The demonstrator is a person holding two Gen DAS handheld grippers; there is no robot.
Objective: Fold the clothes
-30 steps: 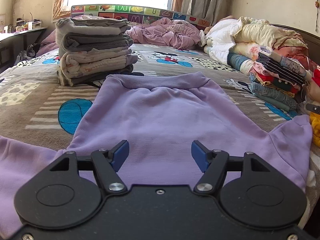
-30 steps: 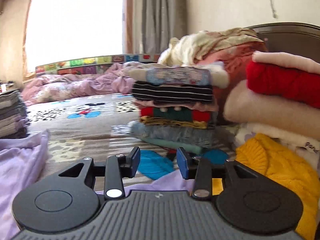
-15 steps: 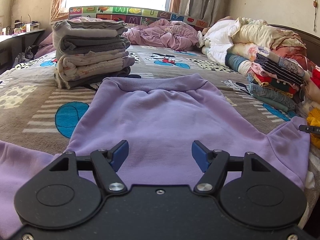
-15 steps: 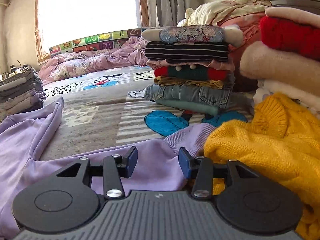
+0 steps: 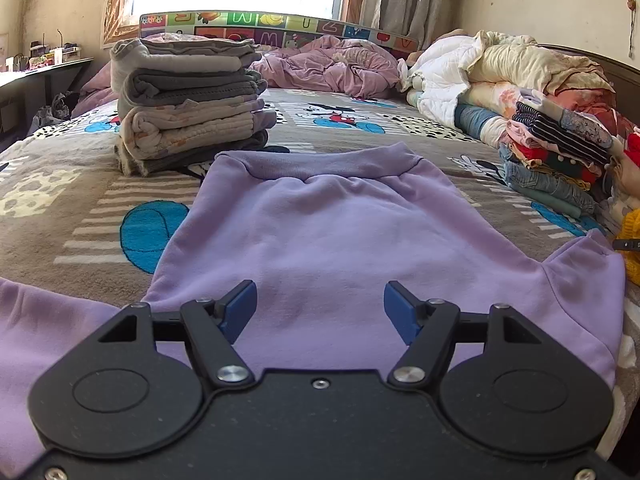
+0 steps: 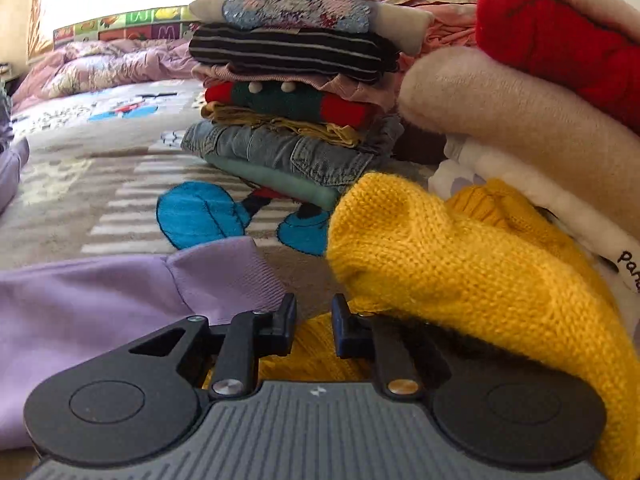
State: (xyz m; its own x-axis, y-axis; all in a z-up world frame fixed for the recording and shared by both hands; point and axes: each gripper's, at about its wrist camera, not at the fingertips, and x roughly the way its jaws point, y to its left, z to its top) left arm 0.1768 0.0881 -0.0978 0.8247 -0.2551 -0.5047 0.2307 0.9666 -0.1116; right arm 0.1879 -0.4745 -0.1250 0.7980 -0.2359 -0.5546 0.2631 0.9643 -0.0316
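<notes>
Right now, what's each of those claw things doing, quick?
Left gripper: open, nothing held, over the purple sweatshirt.
Right gripper: jaws just been closing by the sweatshirt cuff; narrow gap left, nothing gripped.

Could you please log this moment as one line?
lilac sweatshirt flat | left gripper open | right gripper closing beside cuff, nothing gripped

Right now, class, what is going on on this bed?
A person with a gripper in each hand is folding clothes. A purple sweatshirt lies spread flat on the bed cover. The left gripper hangs open over its near end, gripping nothing. The right gripper has just been closing beside the sleeve cuff, next to a yellow knit sweater; no cloth shows between its jaws. Folded stacks sit behind.
</notes>
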